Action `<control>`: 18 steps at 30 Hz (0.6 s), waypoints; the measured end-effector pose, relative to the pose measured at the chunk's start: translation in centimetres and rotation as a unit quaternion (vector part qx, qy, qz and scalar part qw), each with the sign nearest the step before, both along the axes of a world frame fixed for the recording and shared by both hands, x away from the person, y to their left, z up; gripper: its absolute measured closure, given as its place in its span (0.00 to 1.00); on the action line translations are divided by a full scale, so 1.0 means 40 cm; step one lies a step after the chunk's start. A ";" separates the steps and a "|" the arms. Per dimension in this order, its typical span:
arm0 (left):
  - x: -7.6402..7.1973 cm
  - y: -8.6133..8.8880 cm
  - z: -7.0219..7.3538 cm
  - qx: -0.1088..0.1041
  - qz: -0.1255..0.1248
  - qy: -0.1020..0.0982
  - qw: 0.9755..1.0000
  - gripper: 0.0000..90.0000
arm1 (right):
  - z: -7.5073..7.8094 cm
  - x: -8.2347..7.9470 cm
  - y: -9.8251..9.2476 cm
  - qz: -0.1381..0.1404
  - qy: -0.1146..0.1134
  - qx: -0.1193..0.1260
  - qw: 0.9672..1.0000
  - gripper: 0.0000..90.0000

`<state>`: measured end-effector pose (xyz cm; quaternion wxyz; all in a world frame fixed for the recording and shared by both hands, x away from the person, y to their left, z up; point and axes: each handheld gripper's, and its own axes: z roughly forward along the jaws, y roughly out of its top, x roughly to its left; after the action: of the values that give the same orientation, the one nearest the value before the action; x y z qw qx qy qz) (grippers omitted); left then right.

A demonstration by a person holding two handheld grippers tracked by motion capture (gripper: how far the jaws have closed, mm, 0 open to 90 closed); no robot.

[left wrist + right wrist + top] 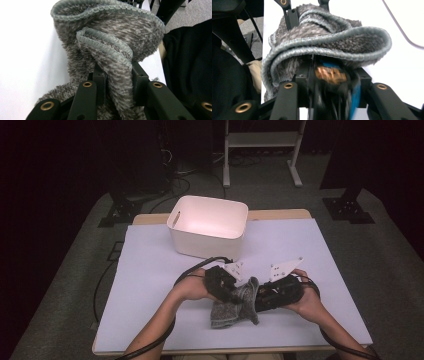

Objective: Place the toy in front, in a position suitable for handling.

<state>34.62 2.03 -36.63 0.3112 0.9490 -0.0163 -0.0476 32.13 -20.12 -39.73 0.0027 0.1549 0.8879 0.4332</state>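
Note:
A grey fuzzy sock [234, 309] with a ribbed cuff hangs between my two grippers over the white table cover [150, 285]. My left gripper [231, 292] is shut on a fold of the sock's cuff [112, 32], which is pinched between its pads [117, 75]. My right gripper [260, 297] points at the sock from the right. Its jaws [332, 75] are closed on a blurred dark thing [332, 100] with orange and blue patches, pushed under the sock's open cuff [332, 42]. What that dark thing is I cannot tell.
A white plastic bin [185, 240] with a handle slot stands on the table behind the grippers. Cables trail from both grippers towards the table's front edge. The person's black clothing [190, 62] is close on the near side. Dark stands and a white frame stand on the floor beyond.

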 end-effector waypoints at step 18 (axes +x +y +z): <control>-0.019 -0.109 -0.008 0.019 -0.031 -0.016 0.999 0.80 | -0.080 -0.026 -0.095 -0.027 0.045 -0.003 0.999 0.58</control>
<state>33.87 -2.32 -36.94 0.2915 0.9544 -0.0494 -0.0421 31.08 -23.93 -42.93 -0.0248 0.1983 0.8839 0.4227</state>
